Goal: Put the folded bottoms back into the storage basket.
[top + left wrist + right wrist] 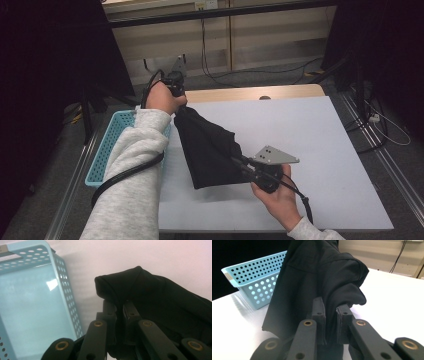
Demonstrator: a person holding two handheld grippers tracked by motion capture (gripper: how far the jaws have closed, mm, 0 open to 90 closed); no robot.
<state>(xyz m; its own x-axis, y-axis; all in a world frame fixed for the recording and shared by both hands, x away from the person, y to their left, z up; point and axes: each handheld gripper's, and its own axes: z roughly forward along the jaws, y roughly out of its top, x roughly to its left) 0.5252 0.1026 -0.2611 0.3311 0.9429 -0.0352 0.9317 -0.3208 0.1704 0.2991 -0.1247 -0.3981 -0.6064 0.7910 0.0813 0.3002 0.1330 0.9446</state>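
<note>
we find the black cloth garment (pixel 207 150) lifted at frame centre, left claw (pixel 176 95) and right claw (pixel 240 162) each pinching an edge. next: carry toward the perforated blue plastic basket (pixel 107 145), centre left.

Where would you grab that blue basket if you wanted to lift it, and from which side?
Probably by the top rim of the blue basket, on the long wall facing the white table, coming down from above. The rim is a thin flat lip that two jaws could close over, and the basket stands upright and open. Both grippers now hold the black cloth, which hangs beside that wall.
</note>
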